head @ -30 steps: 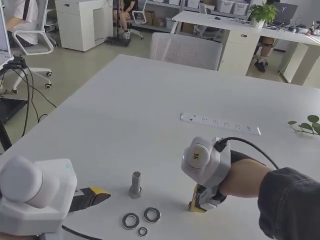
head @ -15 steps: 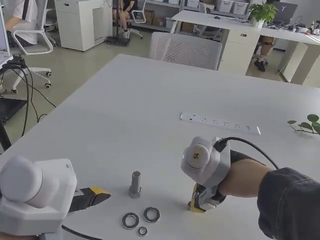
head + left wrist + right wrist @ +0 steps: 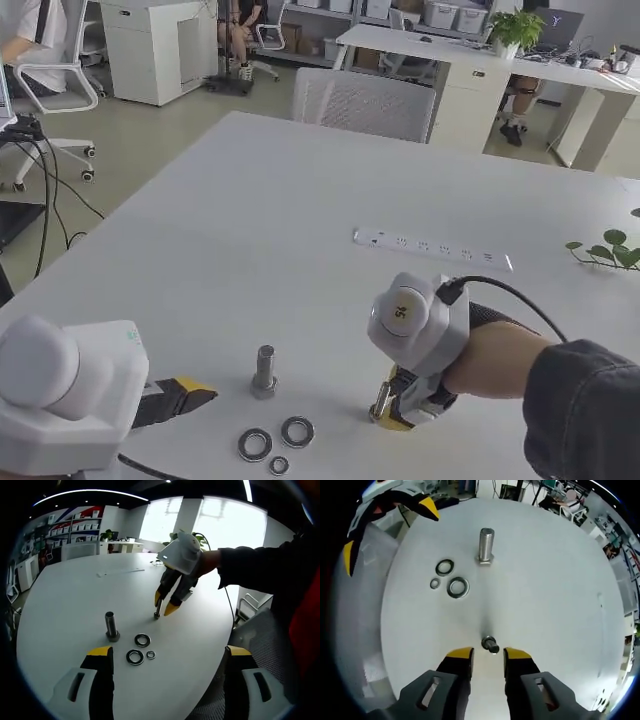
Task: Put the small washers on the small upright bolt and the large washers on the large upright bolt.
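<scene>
1. In the head view the left gripper (image 3: 170, 652) is cut off by the lower-left edge. Its white body hides all but one yellow-tipped jaw. The small bolt (image 3: 490, 643) is half hidden there behind the right gripper (image 3: 488, 655).
2. The left gripper lies low over the near edge of the table (image 3: 250, 230). In the head view it points toward 3 o'clock. Its jaws are spread wide with nothing between them.
3. A hand (image 3: 490, 355) in a dark sleeve holds the right gripper tilted steeply down, tips close to the tabletop. Its jaws stand a narrow gap apart. The small bolt is upright right at the tips, with table showing on both sides of it, so it is not clamped.
4. In the head view the large bolt (image 3: 264, 370) stands upright at 9 o'clock of the right gripper's tips. Two large washers (image 3: 450, 587) and a small washer (image 3: 435, 583) lie flat and close together at 5 o'clock of it, not yet on either bolt.
5. Grippers, bolts and washers keep the arrangement of a second ago. The slight shift of the picture is the headset's.
</scene>
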### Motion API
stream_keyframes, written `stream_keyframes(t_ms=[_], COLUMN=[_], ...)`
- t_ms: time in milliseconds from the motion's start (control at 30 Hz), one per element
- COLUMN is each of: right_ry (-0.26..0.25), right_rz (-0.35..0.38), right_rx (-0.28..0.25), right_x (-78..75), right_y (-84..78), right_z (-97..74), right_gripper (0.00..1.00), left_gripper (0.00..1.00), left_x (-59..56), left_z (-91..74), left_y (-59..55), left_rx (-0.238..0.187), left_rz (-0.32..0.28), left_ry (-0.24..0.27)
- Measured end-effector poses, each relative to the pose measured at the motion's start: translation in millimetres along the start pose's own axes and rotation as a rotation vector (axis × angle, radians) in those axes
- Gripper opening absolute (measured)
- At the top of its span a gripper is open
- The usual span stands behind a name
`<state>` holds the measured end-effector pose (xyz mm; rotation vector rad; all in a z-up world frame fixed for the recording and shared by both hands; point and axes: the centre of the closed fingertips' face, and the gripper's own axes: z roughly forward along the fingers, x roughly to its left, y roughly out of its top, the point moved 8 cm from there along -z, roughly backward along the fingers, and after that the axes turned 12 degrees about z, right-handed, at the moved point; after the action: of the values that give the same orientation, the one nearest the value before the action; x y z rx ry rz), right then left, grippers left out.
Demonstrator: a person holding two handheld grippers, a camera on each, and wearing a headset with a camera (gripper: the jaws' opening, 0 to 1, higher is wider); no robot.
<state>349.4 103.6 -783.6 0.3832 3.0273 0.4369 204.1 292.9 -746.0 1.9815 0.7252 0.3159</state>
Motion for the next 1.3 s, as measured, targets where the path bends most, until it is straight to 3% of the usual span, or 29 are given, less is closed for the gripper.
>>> stream_keyframes(t_ms=[300, 933, 1300], right_ry=[0.003, -0.009, -0.001], right_rz=[0.042, 0.061, 0.072], right_rx=[-0.033, -0.035, -0.049], right_x=[1.4, 12.6, 27.8], right_y=[-7.9, -30.7, -40.8], right_z=[-5.4, -18.1, -28.0], right_gripper=[0.34, 0.34, 0.34], left_gripper=[0.92, 0.92, 0.92], left_x=[-0.8, -0.3, -2.3], left_z=[-0.3, -0.6, 0.1], left_y=[1.1, 2.8, 4.0], left_rx=[0.001, -0.004, -0.005], left_rz=[0.005, 0.01, 0.017], left_ry=[-0.002, -0.002, -0.006])
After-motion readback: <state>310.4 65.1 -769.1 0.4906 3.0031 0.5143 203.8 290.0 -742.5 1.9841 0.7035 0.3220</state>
